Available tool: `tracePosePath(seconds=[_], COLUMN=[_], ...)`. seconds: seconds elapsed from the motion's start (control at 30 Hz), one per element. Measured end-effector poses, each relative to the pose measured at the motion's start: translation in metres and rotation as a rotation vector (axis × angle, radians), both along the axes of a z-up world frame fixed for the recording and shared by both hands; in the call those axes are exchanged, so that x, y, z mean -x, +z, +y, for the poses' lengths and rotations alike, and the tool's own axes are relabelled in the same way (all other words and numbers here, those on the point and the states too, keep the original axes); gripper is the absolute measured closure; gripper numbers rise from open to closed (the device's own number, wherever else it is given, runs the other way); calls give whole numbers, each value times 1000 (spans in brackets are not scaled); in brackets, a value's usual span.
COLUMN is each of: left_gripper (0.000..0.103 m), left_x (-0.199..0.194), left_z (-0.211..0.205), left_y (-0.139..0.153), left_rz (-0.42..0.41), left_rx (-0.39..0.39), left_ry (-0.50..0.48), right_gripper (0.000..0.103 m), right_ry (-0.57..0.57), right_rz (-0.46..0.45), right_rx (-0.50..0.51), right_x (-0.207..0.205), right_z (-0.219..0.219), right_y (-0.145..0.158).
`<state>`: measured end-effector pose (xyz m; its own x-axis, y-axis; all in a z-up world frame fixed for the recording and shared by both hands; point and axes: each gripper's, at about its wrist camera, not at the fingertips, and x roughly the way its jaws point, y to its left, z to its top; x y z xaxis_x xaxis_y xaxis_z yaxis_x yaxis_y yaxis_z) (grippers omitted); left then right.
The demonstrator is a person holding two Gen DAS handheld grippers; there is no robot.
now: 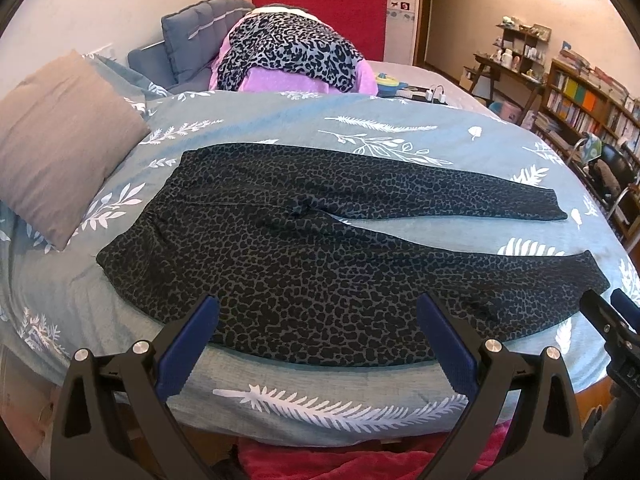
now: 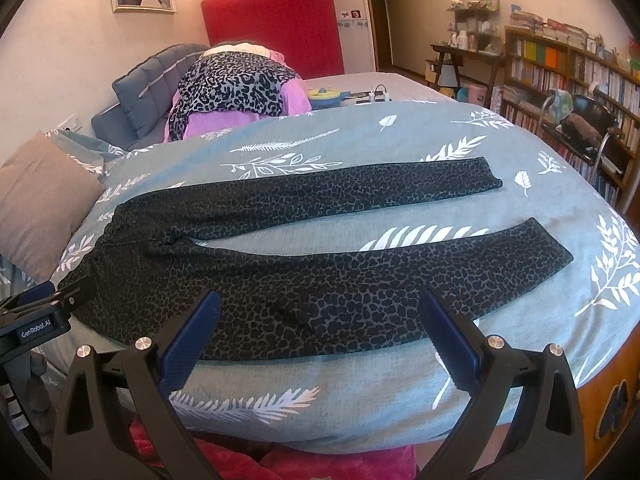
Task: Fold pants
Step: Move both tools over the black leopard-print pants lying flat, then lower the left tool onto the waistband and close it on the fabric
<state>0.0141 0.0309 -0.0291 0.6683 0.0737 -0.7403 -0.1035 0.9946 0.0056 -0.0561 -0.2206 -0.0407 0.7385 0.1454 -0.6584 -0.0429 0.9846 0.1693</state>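
My left gripper (image 1: 318, 316) and right gripper (image 2: 320, 312) hover spread over the pants' (image 1: 304, 264) near edge, flat on the bedspread (image 1: 280, 120).

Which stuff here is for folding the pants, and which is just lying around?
For the job: dark leopard-print pants spread flat, open left gripper, open right gripper.

Just lying about: taupe square pillow, pink-and-leopard clothes pile, blue-and-yellow plastic toy.

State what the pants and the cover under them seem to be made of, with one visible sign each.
Pants: probably thin stretchy knit, matte; they lie limp and flat, gathered at the waist. Bed cover: woven, cotton-like cloth, matte; fine heathered texture with printed white leaves.
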Motion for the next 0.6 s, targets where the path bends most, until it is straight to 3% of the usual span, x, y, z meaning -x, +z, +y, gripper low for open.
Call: tracePosePath(seconds=[0.6], left_gripper=[5], left_x=[-28], left_z=[28], left_y=[-8], left_rz=[19], left_rx=[-14], left_ry=[52], right_gripper=[3], right_ry=[-35], right_rz=[52], right_rx=[-21], right_x=[-19], right_z=[-14], right_y=[-14])
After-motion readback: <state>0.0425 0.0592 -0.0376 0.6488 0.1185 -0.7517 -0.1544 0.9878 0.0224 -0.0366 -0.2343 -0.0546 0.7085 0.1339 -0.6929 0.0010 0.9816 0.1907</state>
